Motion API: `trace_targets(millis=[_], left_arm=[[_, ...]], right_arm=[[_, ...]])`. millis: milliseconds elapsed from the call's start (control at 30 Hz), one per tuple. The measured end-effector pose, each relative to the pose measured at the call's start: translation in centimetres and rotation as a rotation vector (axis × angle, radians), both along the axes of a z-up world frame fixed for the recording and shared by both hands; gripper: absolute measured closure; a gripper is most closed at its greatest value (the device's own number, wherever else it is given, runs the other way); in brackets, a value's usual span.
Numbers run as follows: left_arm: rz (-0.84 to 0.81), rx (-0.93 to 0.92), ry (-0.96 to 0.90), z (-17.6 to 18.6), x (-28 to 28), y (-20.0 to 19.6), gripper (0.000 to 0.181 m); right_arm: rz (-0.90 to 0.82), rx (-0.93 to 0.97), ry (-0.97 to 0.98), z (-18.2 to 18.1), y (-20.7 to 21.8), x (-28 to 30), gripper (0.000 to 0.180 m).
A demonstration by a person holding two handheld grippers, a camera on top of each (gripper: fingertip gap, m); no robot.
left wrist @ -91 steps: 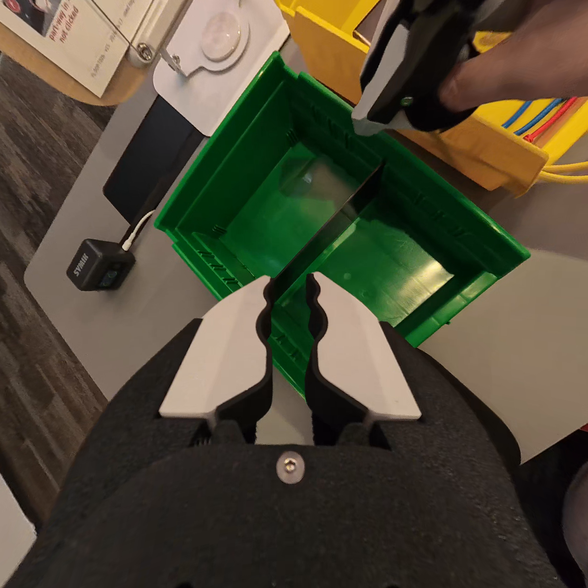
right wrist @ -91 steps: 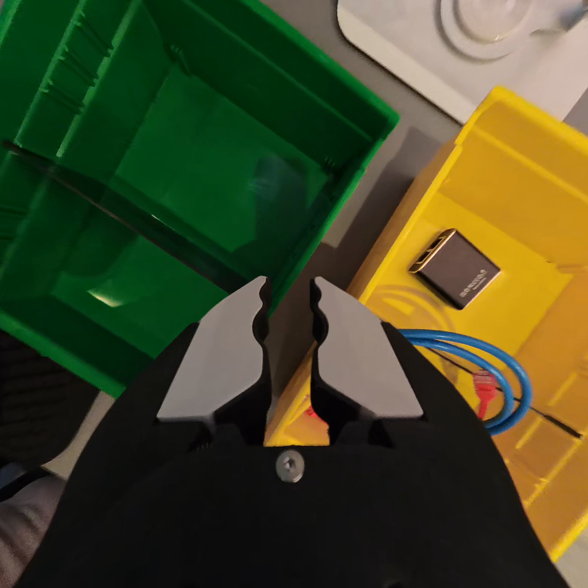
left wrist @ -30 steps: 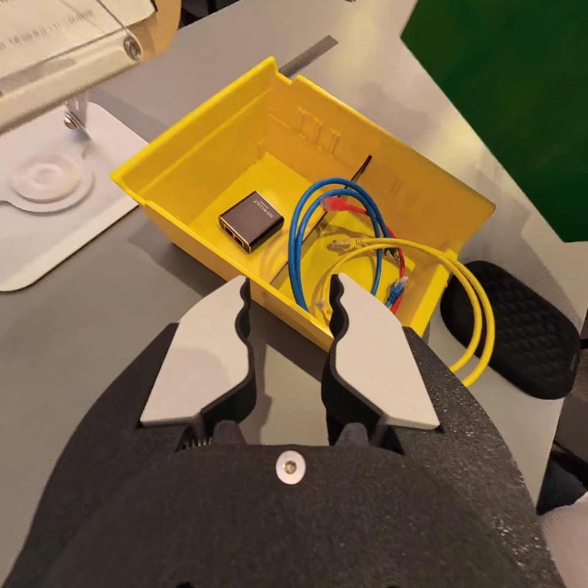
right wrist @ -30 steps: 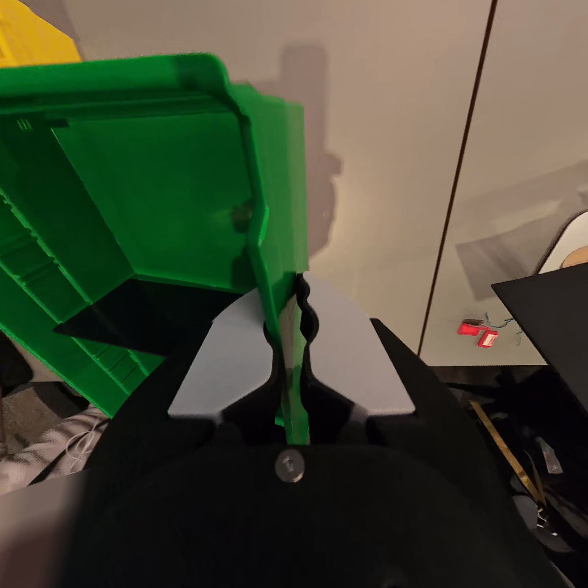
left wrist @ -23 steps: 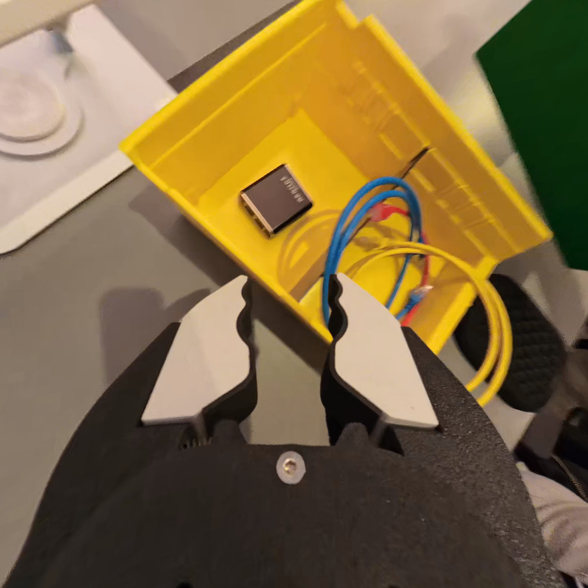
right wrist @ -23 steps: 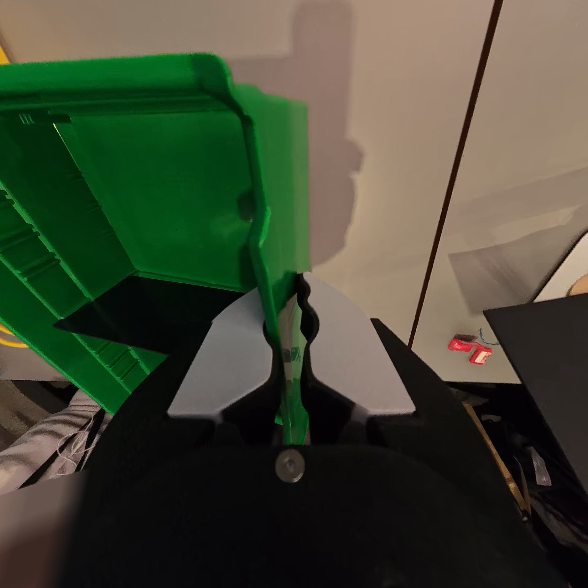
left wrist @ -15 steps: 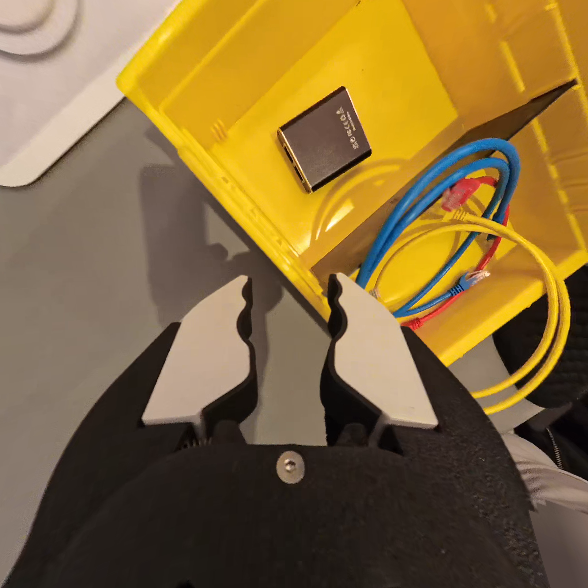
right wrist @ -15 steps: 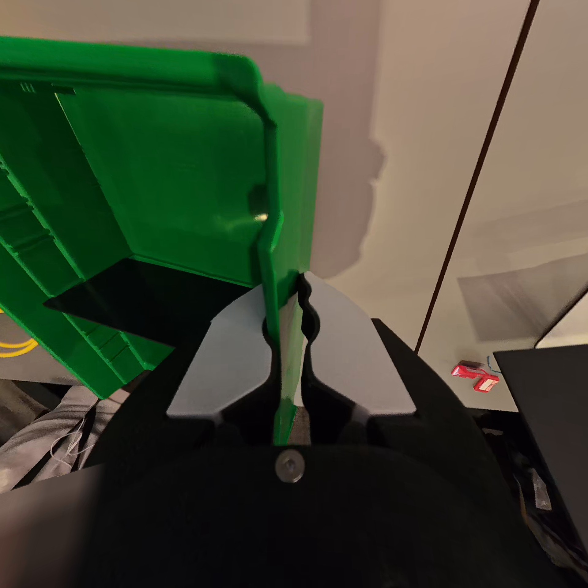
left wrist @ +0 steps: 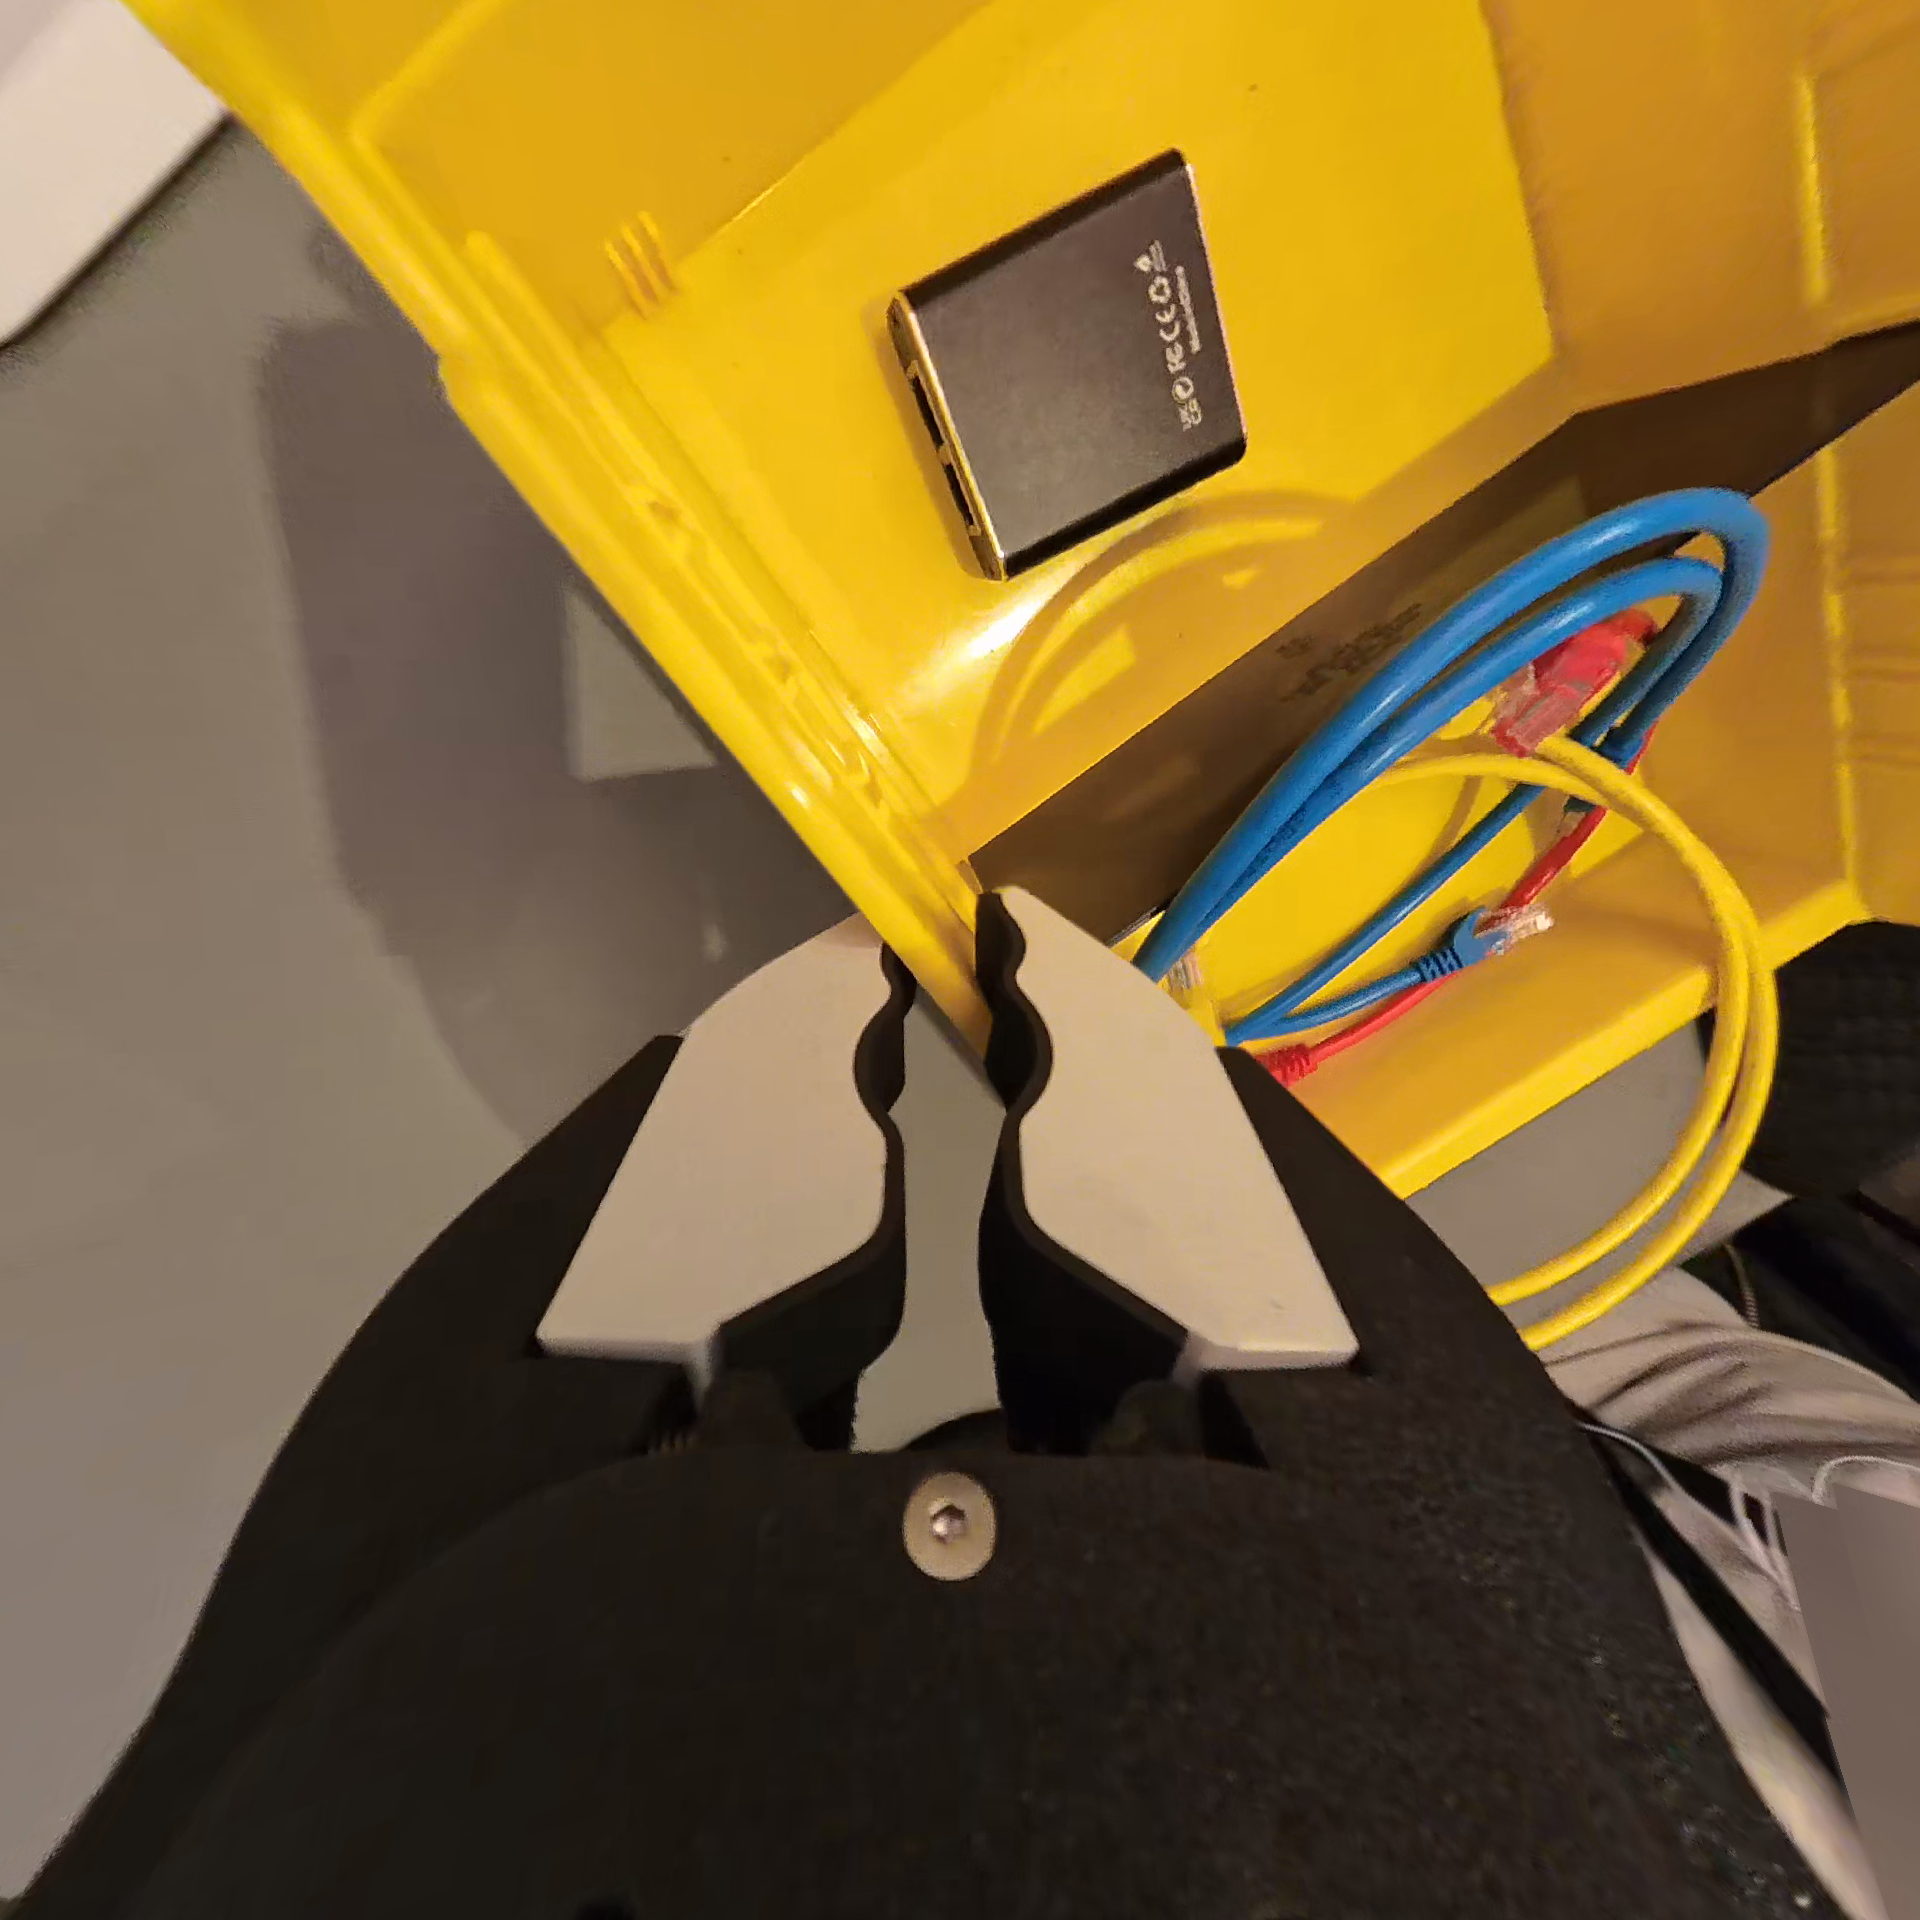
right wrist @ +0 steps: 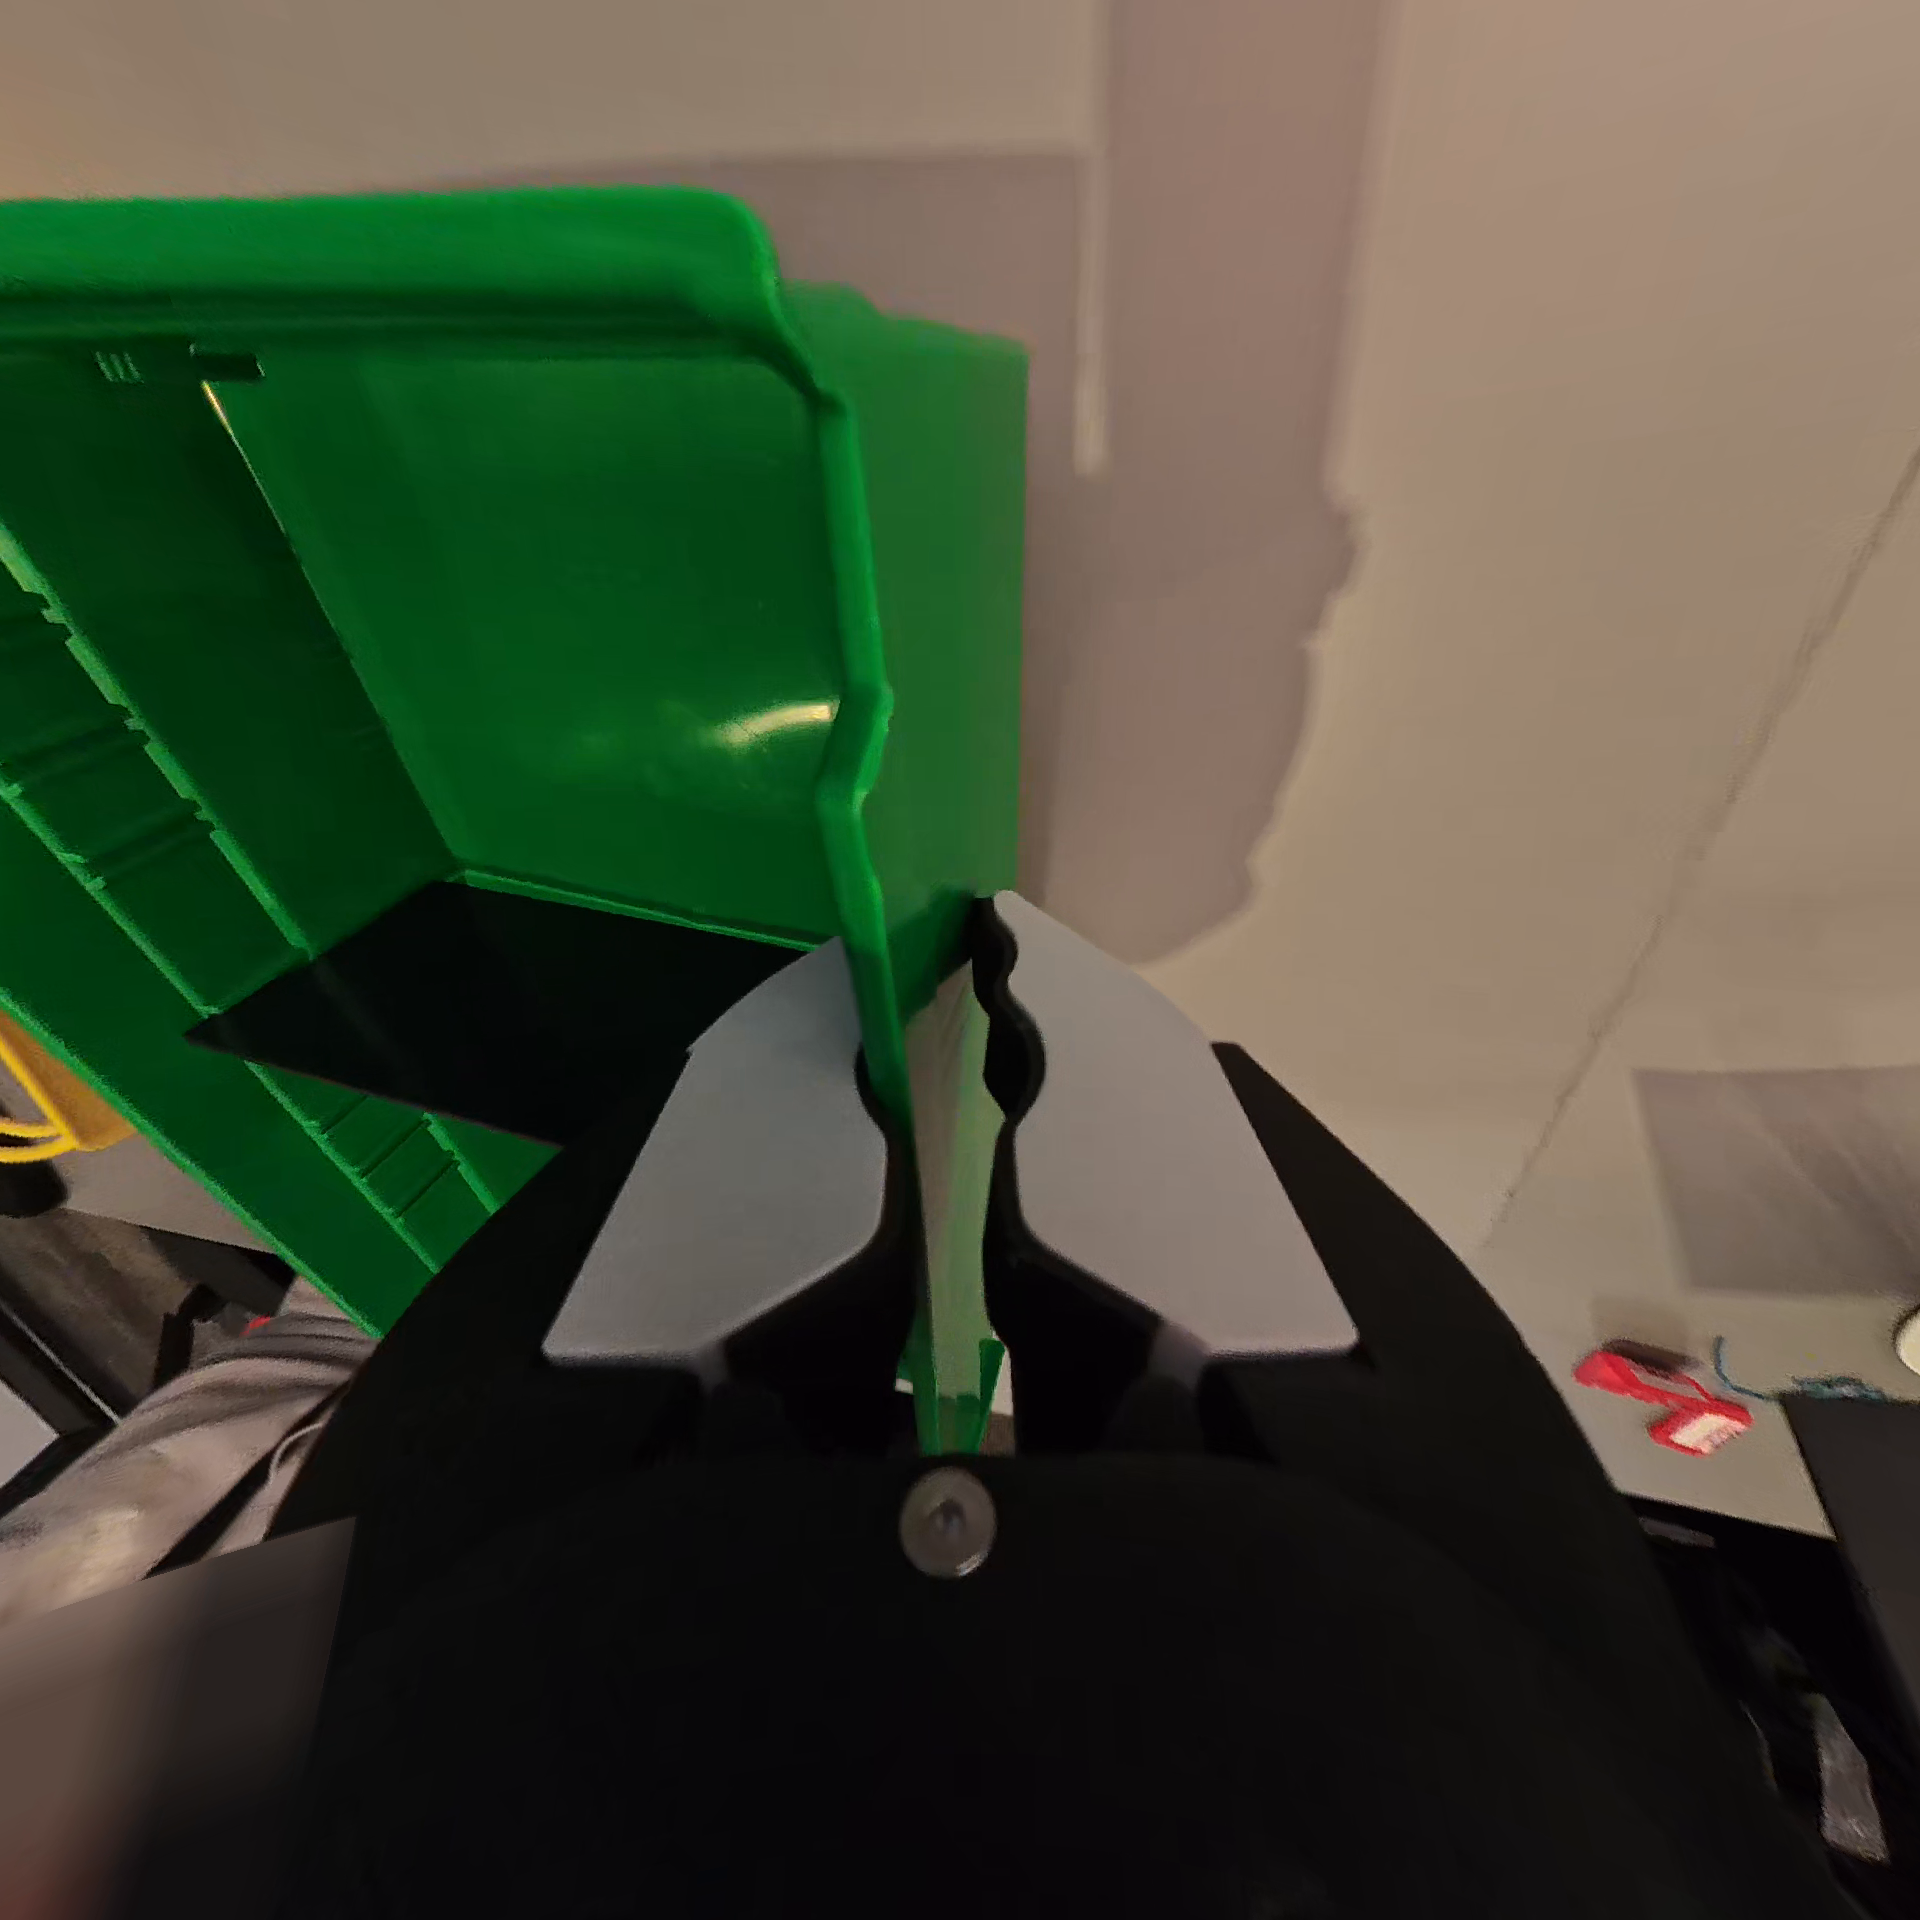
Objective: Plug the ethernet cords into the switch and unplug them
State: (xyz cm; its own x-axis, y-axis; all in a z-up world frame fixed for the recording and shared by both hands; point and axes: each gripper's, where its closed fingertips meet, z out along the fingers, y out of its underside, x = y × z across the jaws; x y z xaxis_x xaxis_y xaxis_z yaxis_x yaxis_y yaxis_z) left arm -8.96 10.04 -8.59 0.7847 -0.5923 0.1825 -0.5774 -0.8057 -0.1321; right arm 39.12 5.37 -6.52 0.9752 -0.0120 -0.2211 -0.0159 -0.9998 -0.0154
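Grey tabletop (left wrist: 260, 831) below; my left claw (left wrist: 943, 940) pinches the yellow bin (left wrist: 790, 665) wall, right claw (right wrist: 925, 966) the green bin (right wrist: 582, 623); tilting could spill switch (left wrist: 1081, 353) and cords (left wrist: 1351, 748).

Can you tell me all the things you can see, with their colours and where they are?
yellow bin: 1, yellow, on the grey table, its near wall between the left fingers
switch: 1, dark grey, inside the yellow bin, left of the divider
divider: 1, black, across the yellow bin
blue cord: 1, blue, looped in the yellow bin
red cord: 1, red, under the blue cord
yellow cord: 1, yellow, loops over the bin's edge
table: 1, grey, under the yellow bin
green bin: 1, green, lifted and tipped, black divider inside
left hand-held gripper: 1, black and grey, pinching the yellow bin
right hand-held gripper: 1, black and grey, pinching the green bin
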Motion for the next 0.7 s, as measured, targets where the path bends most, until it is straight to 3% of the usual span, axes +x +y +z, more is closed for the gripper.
trace_targets(millis=[333, 700], left_arm=[[0.089, 0.078, 0.061, 0.2, -13.5, 2.5, 0.175], [0.141, 0.092, 0.116, 0.3, -23.8, 0.8, 0.173]], right_arm=[[0.017, -0.016, 0.120, -2.8, 2.7, -7.6, 0.169], [-0.040, -0.091, 0.136, -5.5, 3.6, -11.1, 0.170]])
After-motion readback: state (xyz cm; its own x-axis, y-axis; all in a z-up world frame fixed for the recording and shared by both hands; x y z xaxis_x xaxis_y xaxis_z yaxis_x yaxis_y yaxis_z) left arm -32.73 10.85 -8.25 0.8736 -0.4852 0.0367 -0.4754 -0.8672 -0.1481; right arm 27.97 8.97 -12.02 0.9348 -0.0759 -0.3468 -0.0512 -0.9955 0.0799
